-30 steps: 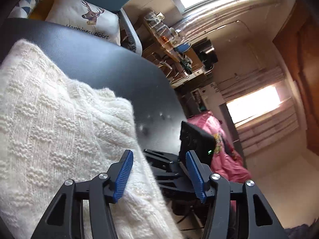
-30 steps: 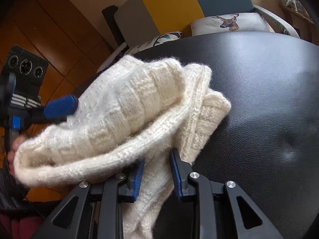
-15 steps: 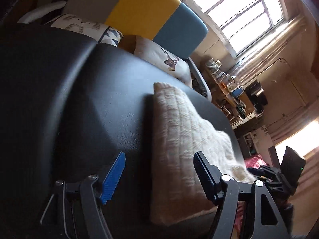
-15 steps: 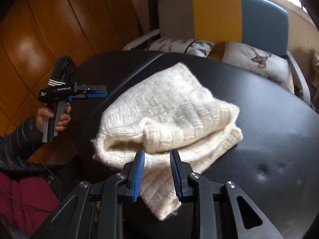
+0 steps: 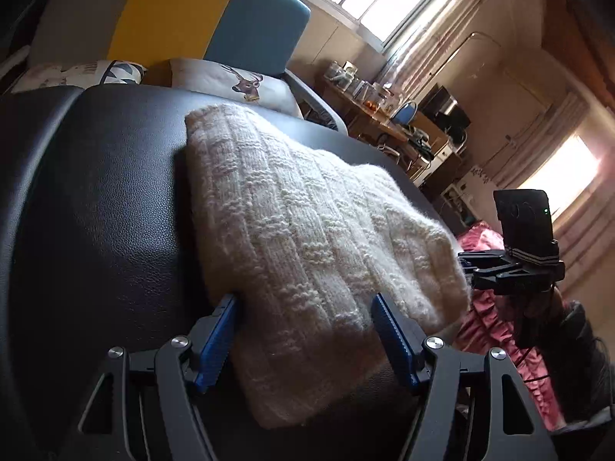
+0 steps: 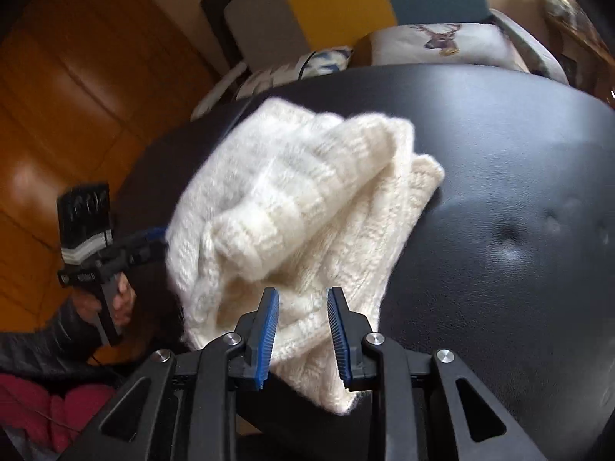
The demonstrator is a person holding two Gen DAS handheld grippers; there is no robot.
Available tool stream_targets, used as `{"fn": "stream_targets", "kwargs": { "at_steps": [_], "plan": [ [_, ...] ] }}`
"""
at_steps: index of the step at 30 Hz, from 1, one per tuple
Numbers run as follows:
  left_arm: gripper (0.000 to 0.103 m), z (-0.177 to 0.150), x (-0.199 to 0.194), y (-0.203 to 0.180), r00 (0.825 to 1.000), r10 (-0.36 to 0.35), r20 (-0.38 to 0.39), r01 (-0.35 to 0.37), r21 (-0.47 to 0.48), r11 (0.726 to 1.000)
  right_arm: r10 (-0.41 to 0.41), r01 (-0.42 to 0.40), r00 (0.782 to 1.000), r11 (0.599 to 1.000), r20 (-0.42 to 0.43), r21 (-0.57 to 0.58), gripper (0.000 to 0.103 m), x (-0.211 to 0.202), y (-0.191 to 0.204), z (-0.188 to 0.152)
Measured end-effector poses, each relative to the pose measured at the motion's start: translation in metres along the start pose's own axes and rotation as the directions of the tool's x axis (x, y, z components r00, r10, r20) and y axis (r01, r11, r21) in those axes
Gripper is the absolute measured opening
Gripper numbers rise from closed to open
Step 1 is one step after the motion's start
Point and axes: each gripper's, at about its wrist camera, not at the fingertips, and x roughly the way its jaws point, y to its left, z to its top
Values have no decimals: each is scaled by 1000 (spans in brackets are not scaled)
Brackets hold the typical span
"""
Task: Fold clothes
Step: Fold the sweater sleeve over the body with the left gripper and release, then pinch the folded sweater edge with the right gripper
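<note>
A folded cream knit sweater [image 5: 307, 230] lies on the black leather table [image 5: 107, 207]. My left gripper [image 5: 305, 330] is open and straddles the sweater's near end: its left fingertip [image 5: 225, 319] sits against the edge, the other over the knit. My right gripper [image 6: 303, 326] is shut on a thick fold of the sweater [image 6: 307, 199], and a corner hangs below the pads. In the left wrist view the right gripper [image 5: 467, 265] meets the sweater's right edge. In the right wrist view the left gripper [image 6: 153, 236], held in a hand [image 6: 123, 303], touches the sweater's left side.
Behind the table stands a sofa with a yellow and blue back [image 5: 215, 19] and a deer cushion [image 5: 246, 84]. A cluttered desk [image 5: 384, 115] is at the far right. Pink cloth [image 5: 496, 330] lies off the table's right edge. A wooden wall [image 6: 57, 96] lies to the left.
My left gripper came in from bare table on the sweater's left and now straddles its near end. In the right wrist view the sweater looms closer and is blurred, its fold bunched higher.
</note>
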Motion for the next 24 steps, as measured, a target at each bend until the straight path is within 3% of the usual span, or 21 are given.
{"fn": "stream_targets", "kwargs": {
  "at_steps": [2, 4, 6, 10, 12, 15, 16, 17, 21, 24],
  "plan": [
    [70, -1, 0, -2, 1000, -9, -1, 9, 10, 1000, 132, -144, 987, 979, 90, 145, 37, -8, -18, 8],
    [70, -3, 1, -4, 1000, -18, -4, 18, 22, 1000, 216, -246, 966, 936, 140, 254, 38, 2, -33, 18],
    [70, -4, 1, -6, 1000, -26, -7, 26, 34, 999, 224, -253, 967, 909, 123, 332, 41, 22, -40, 27],
    [70, -6, 4, -20, 1000, -15, -13, 16, 105, 994, 156, -153, 987, 896, 28, 417, 41, 60, -46, 31],
    [70, -8, 4, -23, 1000, -19, -14, 20, 127, 992, 134, -135, 991, 914, 30, 384, 40, 66, -40, 32],
    [71, -9, 4, -25, 999, -32, -23, 35, 149, 988, -16, 16, 1000, 982, -4, 187, 16, 68, -5, 40],
    [71, -9, 3, -25, 999, -32, -26, 36, 156, 987, -69, 70, 998, 992, -15, 109, 14, 65, 9, 45],
    [71, -9, 2, -25, 999, -33, -29, 37, 162, 986, -121, 121, 993, 992, -8, 27, 12, 59, 24, 51],
    [72, -11, -4, -25, 996, -66, -64, 77, 185, 980, -193, 210, 976, 960, 106, -187, 11, 21, 60, 83],
    [72, -16, 8, -32, 988, -31, -149, 70, 265, 962, -328, 323, 945, 922, 12, -216, 11, 47, 37, 90]
  ]
}}
